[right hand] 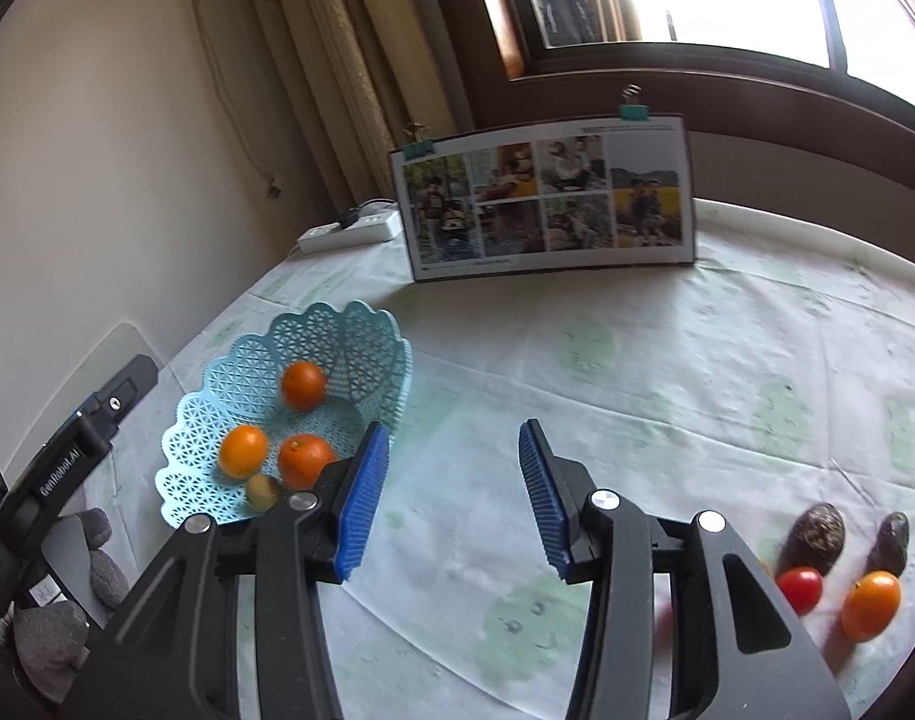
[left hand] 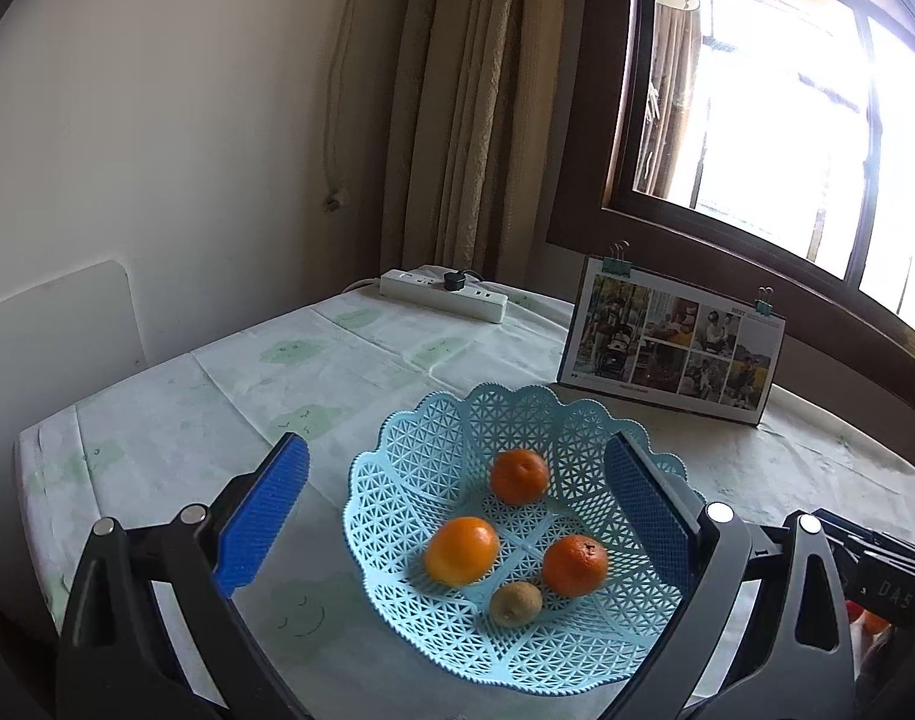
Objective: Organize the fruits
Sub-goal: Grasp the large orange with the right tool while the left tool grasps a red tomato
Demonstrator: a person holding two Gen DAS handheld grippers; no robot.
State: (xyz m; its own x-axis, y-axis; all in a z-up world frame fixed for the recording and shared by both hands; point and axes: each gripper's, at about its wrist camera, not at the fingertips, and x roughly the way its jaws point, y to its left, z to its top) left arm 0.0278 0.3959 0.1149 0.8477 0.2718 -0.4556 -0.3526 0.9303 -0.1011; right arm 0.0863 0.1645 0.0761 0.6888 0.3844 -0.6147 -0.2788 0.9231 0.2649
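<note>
A light-blue lattice basket (left hand: 433,456) (right hand: 229,372) sits on the table and holds three oranges (left hand: 462,549) (right hand: 303,384) and a small brown kiwi (left hand: 515,602) (right hand: 263,491). My left gripper (left hand: 457,468) hangs open above the basket, nothing between its blue pads (left hand: 265,510). My right gripper (right hand: 454,438) is open and empty over bare tablecloth, right of the basket. At the right edge of the right wrist view lie a small orange fruit (right hand: 870,605), a red tomato (right hand: 800,589) and two dark wrinkled fruits (right hand: 817,537).
A photo calendar (left hand: 673,342) (right hand: 547,198) stands at the back of the table below the window. A white power strip (left hand: 445,294) (right hand: 349,231) lies at the far corner by the curtain. The left gripper's body (right hand: 67,468) shows at the left, grey stones (right hand: 97,576) beneath it.
</note>
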